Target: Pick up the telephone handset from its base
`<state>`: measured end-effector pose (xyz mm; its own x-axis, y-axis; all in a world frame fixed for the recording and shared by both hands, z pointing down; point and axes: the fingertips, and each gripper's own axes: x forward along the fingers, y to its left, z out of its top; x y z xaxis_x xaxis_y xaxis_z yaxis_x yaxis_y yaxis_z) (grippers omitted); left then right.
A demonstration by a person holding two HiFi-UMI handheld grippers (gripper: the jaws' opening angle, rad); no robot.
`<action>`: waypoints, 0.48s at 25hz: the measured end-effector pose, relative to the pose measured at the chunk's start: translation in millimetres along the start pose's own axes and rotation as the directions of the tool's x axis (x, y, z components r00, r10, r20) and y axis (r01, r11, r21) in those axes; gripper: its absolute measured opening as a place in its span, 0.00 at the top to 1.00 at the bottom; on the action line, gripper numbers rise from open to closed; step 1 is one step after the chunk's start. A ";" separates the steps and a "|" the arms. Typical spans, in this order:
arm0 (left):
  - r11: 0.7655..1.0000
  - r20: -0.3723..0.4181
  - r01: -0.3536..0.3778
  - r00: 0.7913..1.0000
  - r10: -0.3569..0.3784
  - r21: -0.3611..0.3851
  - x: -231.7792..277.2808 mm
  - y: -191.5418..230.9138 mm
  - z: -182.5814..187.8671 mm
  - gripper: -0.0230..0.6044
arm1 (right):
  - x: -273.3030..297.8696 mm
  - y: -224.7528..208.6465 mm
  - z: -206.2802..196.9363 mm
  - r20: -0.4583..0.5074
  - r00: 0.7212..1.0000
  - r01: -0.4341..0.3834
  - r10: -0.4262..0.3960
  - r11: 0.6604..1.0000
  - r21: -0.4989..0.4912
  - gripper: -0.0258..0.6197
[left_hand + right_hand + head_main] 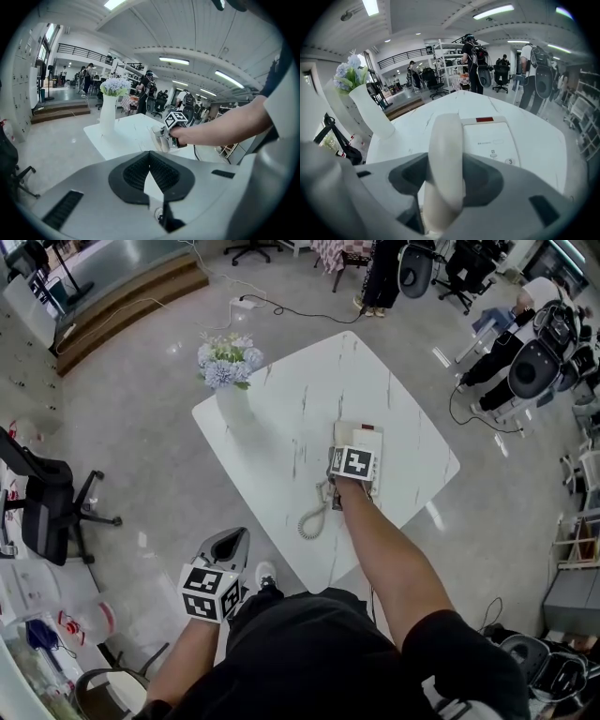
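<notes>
A cream telephone handset [446,150] stands between the jaws of my right gripper [445,176], which is shut on its middle. Just right of it lies the cream telephone base [490,138] with a red strip at its far end. In the head view the right gripper [332,486] is over the left side of the base [367,439] on the white marble table [281,427], and the coiled cord [310,523] trails toward me. Whether the handset still touches the base I cannot tell. My left gripper [228,546] hangs off the table's near-left corner, shut and holding nothing [150,174].
A white vase of pale blue flowers [228,367] stands at the table's far-left corner. A black office chair [52,502] is on the floor to the left. People and chairs [525,362] are at the far right, and cables [281,307] run across the floor.
</notes>
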<state>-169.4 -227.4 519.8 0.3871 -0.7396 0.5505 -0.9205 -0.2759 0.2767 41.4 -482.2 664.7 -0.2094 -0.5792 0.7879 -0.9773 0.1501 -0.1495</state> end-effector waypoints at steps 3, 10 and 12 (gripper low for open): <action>1.000 0.003 0.013 1.000 -0.013 0.013 2.4 -3.9 3.4 0.96 | -8.7 1.6 5.3 0.013 1.000 -0.011 0.011 1.000 -0.013 0.63; 0.998 0.010 0.044 0.999 -0.045 0.051 10.9 -16.4 12.3 0.96 | -39.4 0.3 18.8 0.066 0.996 -0.058 0.057 0.998 0.001 0.63; 0.997 0.012 0.054 0.998 -0.055 0.062 12.9 -22.0 16.0 0.96 | -51.2 0.3 23.4 0.087 0.993 -0.079 0.078 0.997 0.006 0.63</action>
<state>-145.0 -240.7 508.2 0.4367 -0.7308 0.5247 -0.8996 -0.3535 0.2564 51.2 -471.3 610.3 -0.2870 -0.6333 0.7187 -0.9579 0.1907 -0.2145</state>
